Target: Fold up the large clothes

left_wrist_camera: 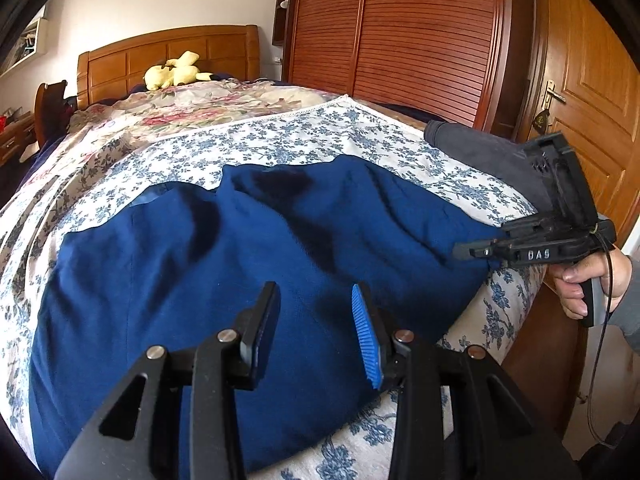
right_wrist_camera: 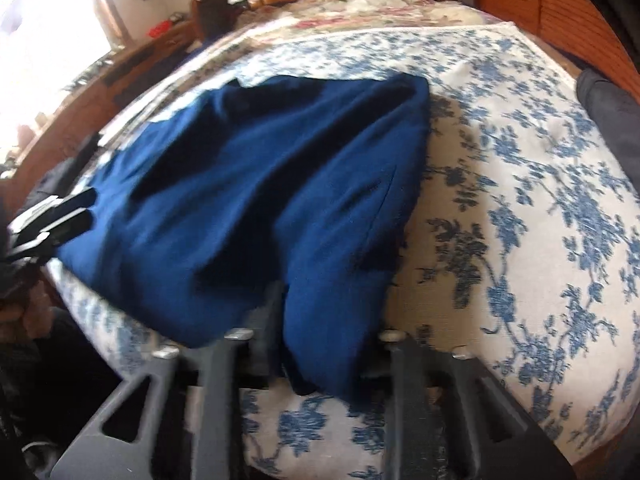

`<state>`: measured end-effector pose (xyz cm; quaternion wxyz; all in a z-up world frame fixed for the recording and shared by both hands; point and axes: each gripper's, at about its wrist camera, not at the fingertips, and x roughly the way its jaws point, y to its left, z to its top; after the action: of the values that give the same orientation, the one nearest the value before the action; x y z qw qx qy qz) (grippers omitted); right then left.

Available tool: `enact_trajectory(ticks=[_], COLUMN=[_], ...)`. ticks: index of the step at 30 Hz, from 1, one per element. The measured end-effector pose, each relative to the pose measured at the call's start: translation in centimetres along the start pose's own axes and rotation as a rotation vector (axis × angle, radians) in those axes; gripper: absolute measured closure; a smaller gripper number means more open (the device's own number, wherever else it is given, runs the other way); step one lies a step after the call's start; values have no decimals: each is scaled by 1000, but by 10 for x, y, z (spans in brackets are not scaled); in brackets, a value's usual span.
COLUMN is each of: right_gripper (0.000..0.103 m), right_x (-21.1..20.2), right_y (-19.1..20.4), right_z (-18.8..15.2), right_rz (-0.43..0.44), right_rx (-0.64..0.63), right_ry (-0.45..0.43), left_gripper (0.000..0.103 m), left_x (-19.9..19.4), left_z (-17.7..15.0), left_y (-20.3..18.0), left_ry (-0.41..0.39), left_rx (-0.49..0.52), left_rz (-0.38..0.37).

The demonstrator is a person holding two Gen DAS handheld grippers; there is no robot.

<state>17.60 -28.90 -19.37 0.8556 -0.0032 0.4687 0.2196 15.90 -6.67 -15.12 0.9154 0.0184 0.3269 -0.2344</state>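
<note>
Lying rumpled near the foot edge of the floral-sheeted bed [left_wrist_camera: 304, 136], the dark blue knit garment [left_wrist_camera: 224, 248] appears partly folded. Right hand-held gripper [right_wrist_camera: 320, 320] pinches its near corner; left hand-held gripper [left_wrist_camera: 316, 320] hovers released. Further folds remain.

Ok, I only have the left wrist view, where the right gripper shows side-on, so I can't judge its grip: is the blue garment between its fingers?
Observer: Yes. In the right wrist view, the near corner of the blue garment lies between the fingers of the right gripper and hides one. It's too blurred to confirm a clamp.
Operator: And my left gripper, seen from there?
Observer: The left gripper has its tips at the garment's opposite edge. I can't tell if they touch.
</note>
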Motion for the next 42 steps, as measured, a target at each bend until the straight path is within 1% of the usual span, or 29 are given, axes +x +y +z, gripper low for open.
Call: enact_trajectory(ticks=[2, 5, 7, 9, 11, 15, 18, 20, 24, 27, 30, 33, 37, 40, 42], right_gripper=[88, 91, 92, 92, 92, 92, 92, 92, 91, 91, 90, 91, 91, 91, 91], right_x=[-8, -32, -50, -69, -82, -93, -91, -86, -71, -64, -63, -68, -76, -82, -85], right_y=[3, 2, 5, 13, 16, 15, 7, 8, 14, 12, 14, 20, 40, 73, 103], right_z=[1, 5, 10, 16, 20, 24, 26, 26, 22, 16, 16, 22, 36, 52, 66], right_rz=[1, 29, 37, 31, 31, 7, 14, 1, -66, -88, -94, -79, -53, 3, 40], right_rx=[-14, 3, 9, -13, -18, -9, 29, 13, -35, -39, -53, -54, -79, -130, -173], right_ry=[-37, -134, -193, -251, -287, -302, -276, -258, -202, -178, -173, -186, -228, -282, -320], left_gripper=[67, 67, 67, 67, 67, 67, 67, 67, 67, 67, 67, 67, 67, 67, 67], left_x=[-4, -10, -13, -16, -20, -32, -38, -41, -51, -60, -71, -81, -93, -103, -111], left_z=[-2, -5, -6, -6, -7, -5, -4, -3, -3, -4, -7, -11, -17, -23, -29], left_y=[-1, 0, 1, 1, 2, 2, 3, 5, 7, 8, 14, 21, 32, 43, 54], left_ry=[2, 9, 16, 22, 28, 24, 24, 25, 21, 15, 2, -9, -23, -33, -37], left_rx=[-3, -19, -32, -41, -56, -60, -62, -62, -62, -62, -87, -103, -117, -133, -153], left_rz=[21, 42, 46, 55, 56, 63, 69, 74, 88, 103, 113, 123, 142, 155, 169])
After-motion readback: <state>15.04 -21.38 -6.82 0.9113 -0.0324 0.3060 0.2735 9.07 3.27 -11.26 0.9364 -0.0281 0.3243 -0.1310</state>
